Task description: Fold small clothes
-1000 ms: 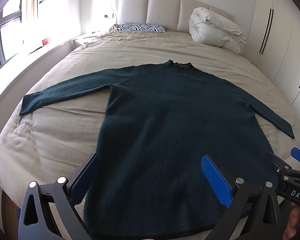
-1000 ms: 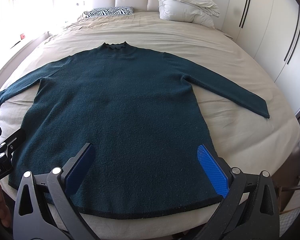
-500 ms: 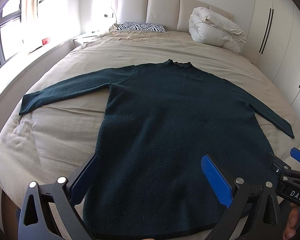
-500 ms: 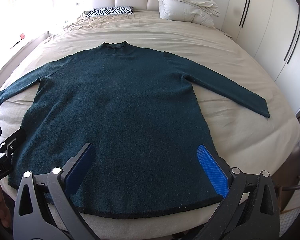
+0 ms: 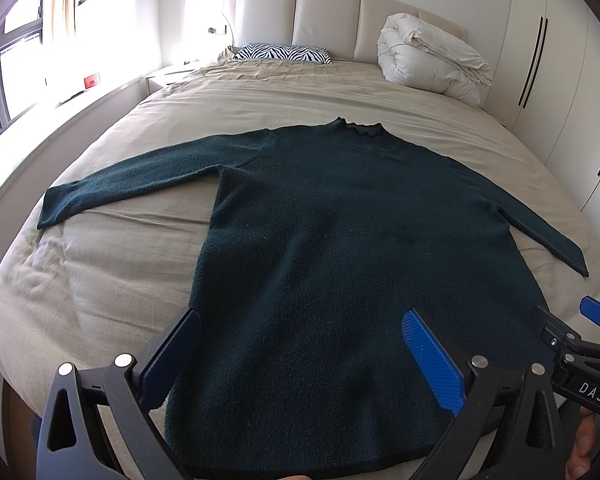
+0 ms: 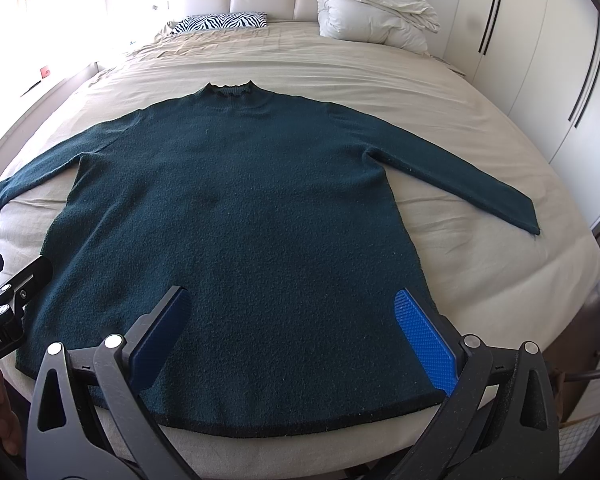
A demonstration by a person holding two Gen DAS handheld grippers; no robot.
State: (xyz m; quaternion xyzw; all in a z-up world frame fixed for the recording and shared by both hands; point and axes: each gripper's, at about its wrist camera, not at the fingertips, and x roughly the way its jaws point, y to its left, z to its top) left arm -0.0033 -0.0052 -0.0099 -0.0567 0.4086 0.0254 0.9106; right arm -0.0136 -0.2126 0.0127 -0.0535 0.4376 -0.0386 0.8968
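Currently, in the left wrist view, the left gripper (image 5: 300, 354) hovers above the lower part of a dark green sweater (image 5: 340, 248), with its jaws set wide apart and gripping nothing. Each finger carries a blue pad (image 5: 434, 362) on its inner face. The sweater lies flat and face up on the bed (image 5: 100, 280), which is covered by a beige sheet. Both sleeves are spread outward to the sides, and the ruffled collar (image 5: 360, 128) points toward the padded headboard (image 5: 328, 12). The hem lies near the foot edge of the bed, just under the left gripper. At the right margin, the right gripper (image 5: 572, 336) enters the view, with part of a hand (image 5: 584, 444) visible below it. A zebra-print pillow (image 5: 282, 53) and a rolled white duvet (image 5: 432, 60) rest near the headboard, well apart from the sweater. White wardrobe doors (image 5: 548, 60) stand along the right wall.

In the right wrist view, the right gripper (image 6: 296, 340) hovers over the hem region of the sweater (image 6: 240, 200), with its jaws also wide apart and empty. The black-edged hem (image 6: 300, 430) runs across the view just inside the foot edge of the bed (image 6: 480, 260). The right sleeve (image 6: 460, 180) extends diagonally toward the wardrobe side, flat on the sheet. The left gripper (image 6: 4, 284) appears at the left margin, beside the left edge of the sweater body; from this view its jaw state cannot be determined.
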